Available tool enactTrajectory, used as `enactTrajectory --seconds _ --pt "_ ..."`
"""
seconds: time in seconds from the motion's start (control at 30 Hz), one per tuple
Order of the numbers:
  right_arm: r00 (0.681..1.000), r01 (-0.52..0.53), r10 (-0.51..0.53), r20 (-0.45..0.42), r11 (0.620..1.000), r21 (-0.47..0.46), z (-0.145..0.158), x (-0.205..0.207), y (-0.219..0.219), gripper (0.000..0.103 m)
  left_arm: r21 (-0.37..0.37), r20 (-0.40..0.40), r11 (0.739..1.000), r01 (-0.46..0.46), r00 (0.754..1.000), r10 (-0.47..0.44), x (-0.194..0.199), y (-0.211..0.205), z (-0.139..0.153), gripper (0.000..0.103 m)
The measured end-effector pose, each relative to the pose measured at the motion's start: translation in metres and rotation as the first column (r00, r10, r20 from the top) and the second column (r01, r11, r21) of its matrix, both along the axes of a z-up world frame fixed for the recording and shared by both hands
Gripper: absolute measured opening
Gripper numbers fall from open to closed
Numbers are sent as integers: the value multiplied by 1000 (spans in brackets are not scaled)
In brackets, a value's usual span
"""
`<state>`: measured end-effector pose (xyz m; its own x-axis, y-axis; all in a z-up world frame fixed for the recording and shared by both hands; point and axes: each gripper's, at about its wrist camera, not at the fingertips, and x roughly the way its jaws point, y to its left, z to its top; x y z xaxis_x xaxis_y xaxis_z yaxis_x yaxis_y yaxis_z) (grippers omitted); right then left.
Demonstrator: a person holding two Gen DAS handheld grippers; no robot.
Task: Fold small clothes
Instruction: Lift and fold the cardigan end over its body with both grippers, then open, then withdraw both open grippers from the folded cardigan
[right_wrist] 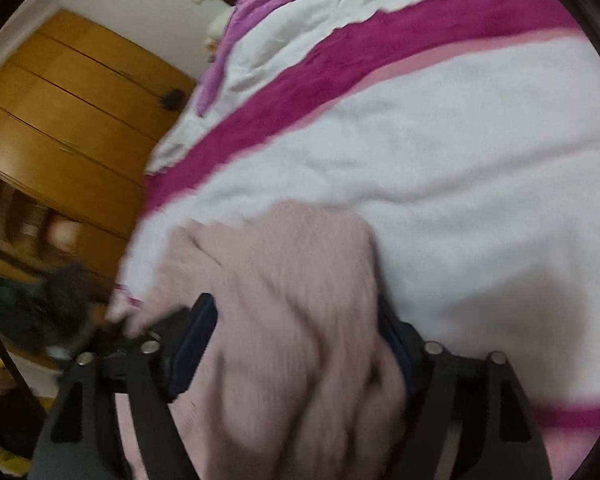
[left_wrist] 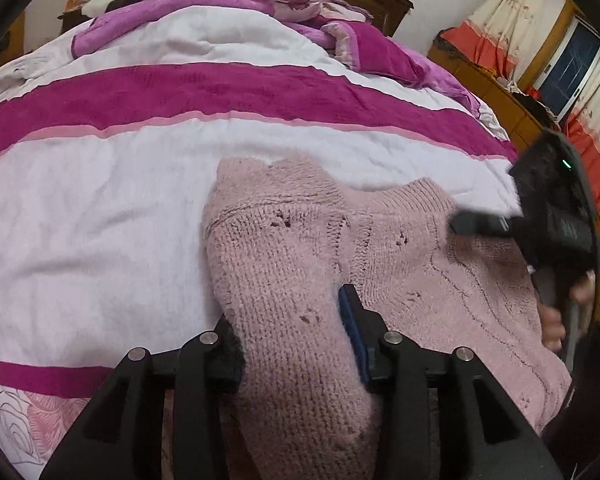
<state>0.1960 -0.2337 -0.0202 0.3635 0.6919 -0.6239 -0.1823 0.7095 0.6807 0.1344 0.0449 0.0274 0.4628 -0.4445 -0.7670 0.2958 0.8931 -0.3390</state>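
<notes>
Both grippers tilt down over a bed. The left gripper [left_wrist: 296, 344] has a thick fold of the pink knitted sweater [left_wrist: 380, 240] bunched between its jaws, the pads pressing it. The right gripper [right_wrist: 296, 356] stands wide apart with sweater knit heaped loosely between its fingers.

Only the left wrist view shows the right gripper from outside, beyond and to the right, a person's hand [left_wrist: 556, 320] gripping its handle. Only the right wrist view shows a wooden wardrobe [right_wrist: 72, 120].

The sweater is fuzzy, chunky-stitched, lying on a striped white and magenta quilt [left_wrist: 100, 220].
</notes>
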Motion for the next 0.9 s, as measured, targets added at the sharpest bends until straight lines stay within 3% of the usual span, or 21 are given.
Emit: enactTrajectory --seconds 0.1,0.13,0.2,0.3,0.4,0.47,0.57,0.67,0.73,0.8,0.9 --pt "1000 0 0 -1 994 107 -1 25 -2 76 38 28 999 12 1000 -13 -3 -6 3 17" --pt "1000 -13 11 15 989 149 1 29 -2 70 50 33 999 15 999 -16 -3 -8 3 17" --pt "997 -18 3 78 980 196 13 33 -6 47 49 28 999 16 999 -17 -2 -7 2 17" --pt "955 65 -134 266 965 255 43 12 -31 44 41 24 999 17 1000 -18 -1 -5 2 17" --pt "892 168 -275 359 939 300 61 -15 -57 48 55 37 998 0 999 -3 -2 -4 5 17" --pt "893 191 -256 371 960 203 72 -28 -57 59 66 41 998 -21 999 18 -4 -2 10 17" --pt "918 167 -157 363 986 5 81 -43 -36 60 86 58 995 -47 997 42 -12 -1 23 11" --pt "929 124 -43 369 972 -199 88 -72 -2 60 89 120 993 -74 991 63 -32 3 43 2" --pt "941 70 10 338 972 -223 87 -94 14 54 63 168 994 -94 982 82 -51 8 56 0" --pt "955 -4 70 288 975 -223 80 -106 27 39 30 205 995 -91 975 83 -76 14 68 0" --pt "960 -91 157 231 958 -271 67 -120 43 26 21 223 998 -51 974 45 -103 16 75 0"
